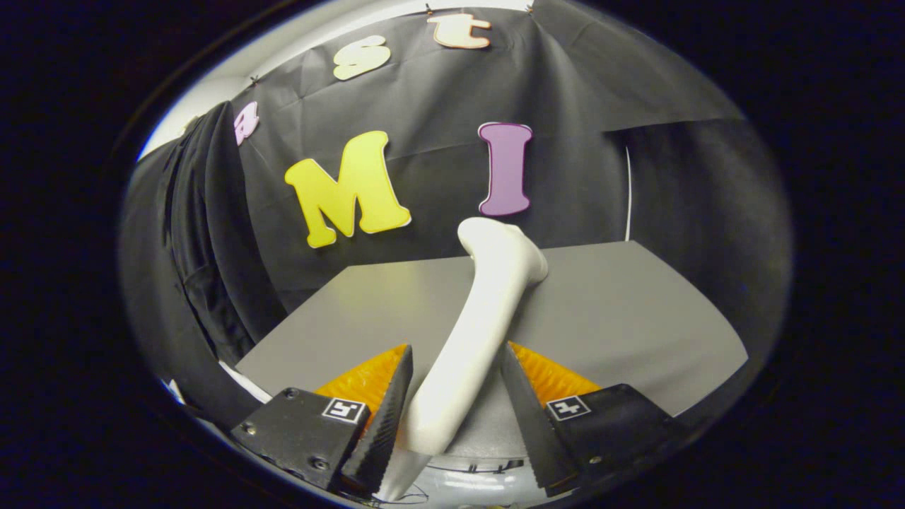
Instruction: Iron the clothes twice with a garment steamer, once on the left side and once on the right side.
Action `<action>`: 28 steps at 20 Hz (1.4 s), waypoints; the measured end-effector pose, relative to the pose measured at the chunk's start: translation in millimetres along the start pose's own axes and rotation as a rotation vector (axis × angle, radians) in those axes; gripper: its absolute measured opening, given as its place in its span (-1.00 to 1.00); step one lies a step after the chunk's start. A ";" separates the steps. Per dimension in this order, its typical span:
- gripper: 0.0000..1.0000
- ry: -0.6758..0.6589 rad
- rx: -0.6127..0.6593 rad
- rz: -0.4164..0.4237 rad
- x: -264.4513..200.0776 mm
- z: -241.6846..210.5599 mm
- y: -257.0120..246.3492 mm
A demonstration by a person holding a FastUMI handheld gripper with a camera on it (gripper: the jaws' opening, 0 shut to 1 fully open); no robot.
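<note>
A white garment steamer (488,297) lies lengthwise between my fingers, its flared head (505,247) pointing away over the grey table (622,311). My gripper (457,348) is open around the steamer's handle. The left finger (392,403) is against the handle, while a narrow gap separates the right finger (527,403) from it. A dark garment (205,233) hangs to the left of the table, well beyond my left finger. The handle's near end runs down below the fingers, out of sight.
The booth's black cloth wall stands behind the table. A thin white cord (628,191) hangs down the wall at the table's far right corner. A bit of white material (240,382) shows under the garment by the table's left edge.
</note>
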State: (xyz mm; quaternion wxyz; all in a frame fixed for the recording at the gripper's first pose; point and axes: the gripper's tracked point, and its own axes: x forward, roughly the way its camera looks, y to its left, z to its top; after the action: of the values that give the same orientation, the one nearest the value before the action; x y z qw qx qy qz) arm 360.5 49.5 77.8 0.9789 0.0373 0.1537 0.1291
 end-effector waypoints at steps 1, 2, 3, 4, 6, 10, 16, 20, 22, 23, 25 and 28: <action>0.52 -0.012 0.013 -0.012 -1.6 2.4 -0.8; 0.44 -0.001 0.030 -0.013 2.1 -6.3 -3.7; 0.36 -0.007 0.054 -0.012 -0.5 2.1 -3.0; 0.31 -0.004 0.067 -0.005 -1.3 1.8 0.1; 0.16 -0.005 0.088 0.010 -1.8 1.3 2.9; -0.28 -0.022 0.049 0.004 -11.1 6.4 14.7; -0.37 -0.054 0.090 0.038 -53.7 0.4 48.6; -0.37 -0.130 0.091 0.030 -94.3 15.2 94.8; -0.37 -0.176 0.077 0.034 -114.5 29.2 125.9; -0.37 -0.203 0.069 0.036 -123.2 37.6 142.1; -0.37 -0.252 0.047 0.038 -137.8 52.9 173.0; -0.37 -0.314 0.031 0.068 -158.3 69.4 223.0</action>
State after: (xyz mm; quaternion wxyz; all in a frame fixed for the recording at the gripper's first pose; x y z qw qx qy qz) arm 182.8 220.3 214.9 0.9853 0.0775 -0.0004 0.1524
